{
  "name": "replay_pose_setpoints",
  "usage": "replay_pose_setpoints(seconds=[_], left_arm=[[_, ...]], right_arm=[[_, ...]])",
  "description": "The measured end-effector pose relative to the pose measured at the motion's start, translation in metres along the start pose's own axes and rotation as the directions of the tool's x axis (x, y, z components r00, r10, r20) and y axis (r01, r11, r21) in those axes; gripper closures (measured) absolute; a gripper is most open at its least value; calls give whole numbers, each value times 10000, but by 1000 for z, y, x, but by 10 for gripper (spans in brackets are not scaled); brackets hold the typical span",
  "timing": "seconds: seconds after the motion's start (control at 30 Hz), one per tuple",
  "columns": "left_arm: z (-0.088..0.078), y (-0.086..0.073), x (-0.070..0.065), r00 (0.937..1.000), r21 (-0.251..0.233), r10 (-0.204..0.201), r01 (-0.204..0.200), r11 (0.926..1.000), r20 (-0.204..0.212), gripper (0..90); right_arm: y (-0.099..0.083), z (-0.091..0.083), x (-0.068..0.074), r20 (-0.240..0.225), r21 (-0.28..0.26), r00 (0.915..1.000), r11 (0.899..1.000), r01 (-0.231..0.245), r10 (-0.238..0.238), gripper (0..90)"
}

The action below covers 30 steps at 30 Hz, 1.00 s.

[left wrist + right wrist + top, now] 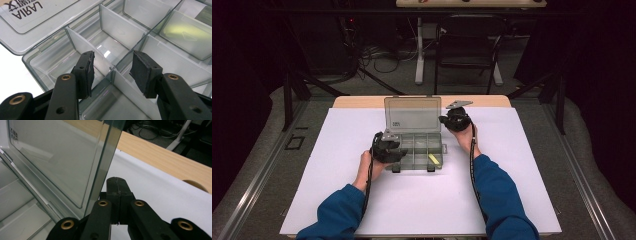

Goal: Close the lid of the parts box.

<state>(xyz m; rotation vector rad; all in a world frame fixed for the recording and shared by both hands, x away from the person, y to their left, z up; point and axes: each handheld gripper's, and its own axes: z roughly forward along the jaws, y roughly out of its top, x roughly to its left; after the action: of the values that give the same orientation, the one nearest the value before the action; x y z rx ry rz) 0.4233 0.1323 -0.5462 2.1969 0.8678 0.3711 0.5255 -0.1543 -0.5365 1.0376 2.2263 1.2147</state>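
Jaws: left gripper (112, 72) parted over organizer box (414, 150) divider; right gripper (117, 192) clenched empty, lid (62, 157) cut off.

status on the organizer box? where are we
Done: the box's lid stands open, and a yellow piece lies in a front right compartment. In hand: the left tongs hover open over a divider with nothing gripped; the right tongs sit shut beside the lid's edge. Left: the other compartments look empty.
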Motion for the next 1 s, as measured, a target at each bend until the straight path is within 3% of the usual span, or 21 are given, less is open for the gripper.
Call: replay_pose_setpoints(seconds=[0.87,1.0], left_arm=[[0,1,1,9999,9,-146,146,9999,28,504],[-1,1,2,9999,-58,4,-5,10000,-150,432]], right_arm=[[7,-13,2,-319,-722,9989,9968,330,-354,900],[7,-15,3,-351,-767,9986,9963,376,-403,900]])
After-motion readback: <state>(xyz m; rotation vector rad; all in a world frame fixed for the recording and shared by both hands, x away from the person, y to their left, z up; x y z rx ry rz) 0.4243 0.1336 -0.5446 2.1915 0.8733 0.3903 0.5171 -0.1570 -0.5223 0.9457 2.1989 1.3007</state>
